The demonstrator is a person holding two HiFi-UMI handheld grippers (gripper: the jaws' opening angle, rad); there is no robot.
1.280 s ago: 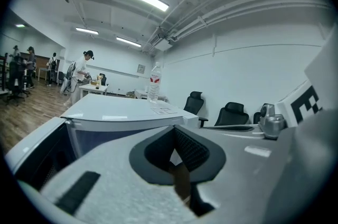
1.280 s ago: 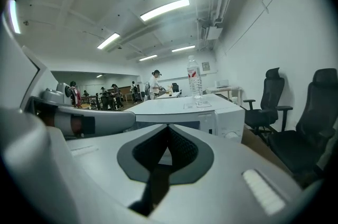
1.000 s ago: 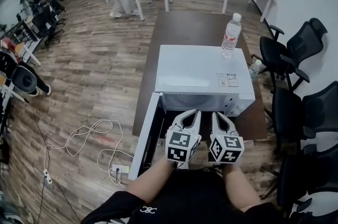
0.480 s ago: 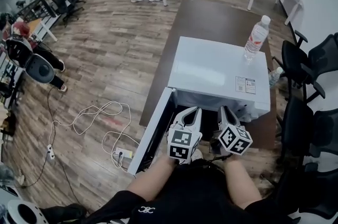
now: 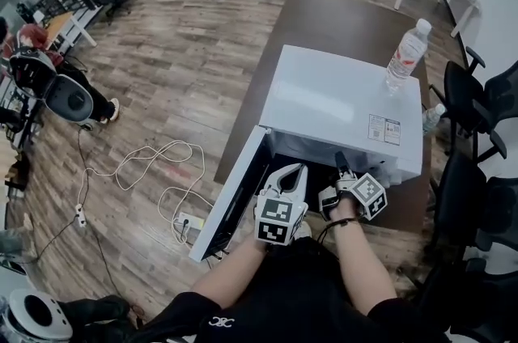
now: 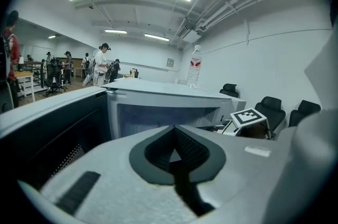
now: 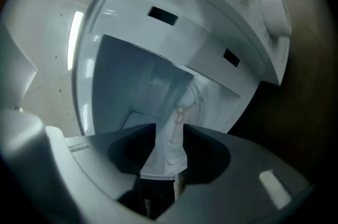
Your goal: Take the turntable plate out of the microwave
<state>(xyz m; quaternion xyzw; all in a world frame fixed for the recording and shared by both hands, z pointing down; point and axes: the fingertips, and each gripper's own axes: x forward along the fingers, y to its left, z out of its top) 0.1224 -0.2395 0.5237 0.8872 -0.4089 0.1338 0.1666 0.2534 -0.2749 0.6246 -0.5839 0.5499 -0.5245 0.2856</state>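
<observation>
Slippage is the main worry. The turntable plate (image 7: 177, 112) lies inside the microwave (image 5: 340, 103), out of sight in the head view. In the right gripper view it shows only as a pale glassy strip running through the gap of the right hand-held gripper (image 5: 341, 165). Those jaws have just been opening and stand fairly wide, with that strip between them, and no pad seems to press on it yet. Closing on thin, smooth glass near its edge could let it tip or slide free. A plate lifted crooked could also knock the cavity's mouth on the way out.

The left hand-held gripper (image 5: 293, 171), lower centre of the head view, has its jaws closed together on nothing, so it gives no support under the plate. A water bottle (image 5: 405, 54) stands upright on the microwave's top, toward the upper right, and a jolt to the housing might topple it. The open door (image 5: 235, 200) hangs out to the left and narrows the room on that side. Office chairs (image 5: 486, 99) crowd the counter (image 5: 348, 10) along the right edge.
</observation>
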